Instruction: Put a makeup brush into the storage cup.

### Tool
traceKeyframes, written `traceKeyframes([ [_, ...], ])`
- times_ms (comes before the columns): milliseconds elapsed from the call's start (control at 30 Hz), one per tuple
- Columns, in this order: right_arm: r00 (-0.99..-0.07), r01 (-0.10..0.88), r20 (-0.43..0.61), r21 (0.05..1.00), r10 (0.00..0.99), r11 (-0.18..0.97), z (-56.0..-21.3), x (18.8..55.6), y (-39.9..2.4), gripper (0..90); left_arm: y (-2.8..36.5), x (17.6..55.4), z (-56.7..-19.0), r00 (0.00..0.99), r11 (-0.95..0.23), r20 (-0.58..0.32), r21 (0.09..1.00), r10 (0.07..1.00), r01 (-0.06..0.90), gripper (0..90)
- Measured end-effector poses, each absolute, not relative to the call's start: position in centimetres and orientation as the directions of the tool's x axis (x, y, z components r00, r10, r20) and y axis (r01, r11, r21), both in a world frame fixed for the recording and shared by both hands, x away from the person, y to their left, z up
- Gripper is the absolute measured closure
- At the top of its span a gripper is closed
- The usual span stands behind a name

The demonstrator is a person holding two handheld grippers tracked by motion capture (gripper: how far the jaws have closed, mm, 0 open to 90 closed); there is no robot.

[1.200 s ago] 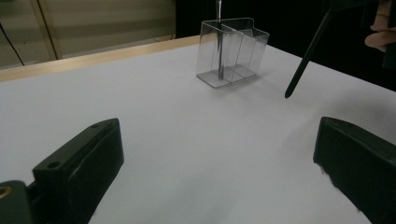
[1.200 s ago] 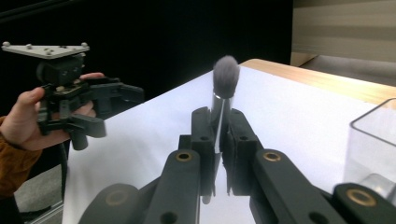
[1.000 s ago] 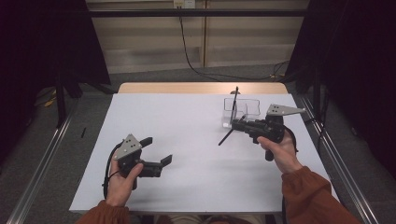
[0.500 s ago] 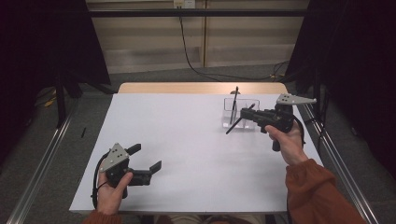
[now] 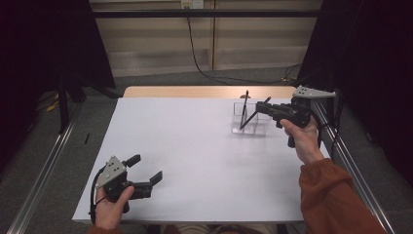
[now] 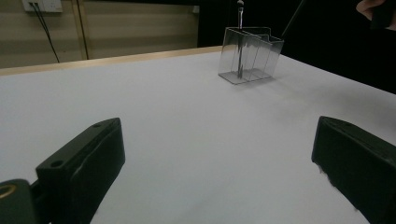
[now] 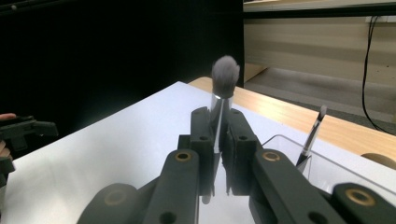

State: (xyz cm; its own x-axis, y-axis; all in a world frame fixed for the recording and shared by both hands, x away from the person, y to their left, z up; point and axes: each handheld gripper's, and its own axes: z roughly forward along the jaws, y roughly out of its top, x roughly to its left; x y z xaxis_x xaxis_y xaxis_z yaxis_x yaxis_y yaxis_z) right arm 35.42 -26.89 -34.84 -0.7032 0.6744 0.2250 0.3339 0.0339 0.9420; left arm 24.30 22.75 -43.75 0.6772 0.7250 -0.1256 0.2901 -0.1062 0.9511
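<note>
Brush clamped in right claw (bristles up).

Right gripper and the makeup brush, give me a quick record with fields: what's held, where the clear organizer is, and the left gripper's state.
held item: makeup brush, grey bristles up
held by: right gripper, jaws shut on the brush's silver ferrule
organizer: clear organizer, far right part of the white table
already in organizer: one thin brush, upright
left gripper: left gripper, jaws open, nothing between them, near front left corner

high overhead, 2 low close gripper views
</note>
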Motion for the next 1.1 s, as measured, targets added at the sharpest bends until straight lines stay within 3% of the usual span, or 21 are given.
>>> traceKeyframes([
  [1100,-0.604,0.370,0.142,0.922,0.784,0.118,-33.6,42.0,-26.4,83.4,22.6,24.1,-43.8,0.694,-0.135,-0.097,0.953,0.713,0.272,3.2],
])
